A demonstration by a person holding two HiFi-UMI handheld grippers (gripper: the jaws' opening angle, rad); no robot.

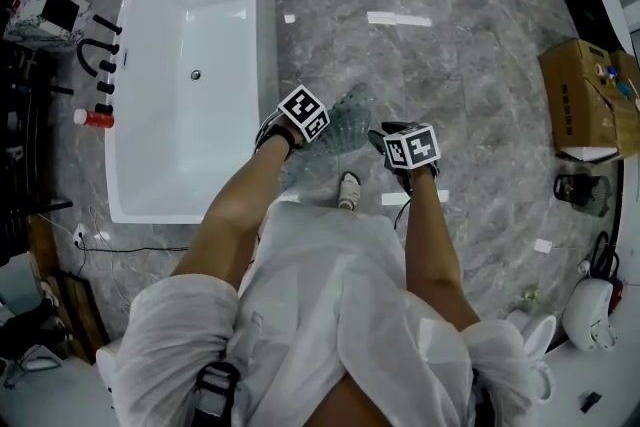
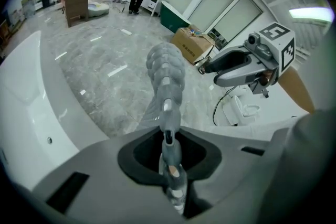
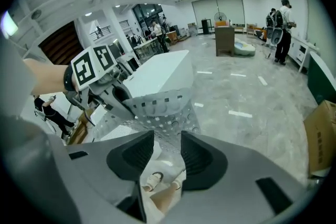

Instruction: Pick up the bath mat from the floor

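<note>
Left gripper (image 2: 167,134): jaws almost together, pinched on one edge of the bath mat (image 2: 165,73). Its own view shows the mat edge-on, a bumpy grey strip running straight away from the jaws.

Right gripper (image 3: 167,136): jaws wide, nothing gripped. Its view shows the mat face-on, a translucent perforated sheet hanging just past the tips with its upper edge curled over. I can't settle whether the lower part sits inside the gap, because the wide-angle lens bends things there. No pad presses on it.

Key relation: the mat is off the floor (image 1: 480,95), slung from the left gripper toward the right one, with its long axis running across between them. The free end is nearest the right gripper. I judge that hand takes the next grip, on the sheet straight ahead of its jaws.

Only the head view gives the layout. Both grippers are out in front of the person with the mat between them, and the bathtub (image 1: 190,35) is farther off on the left. It shows neither set of jaws.
</note>
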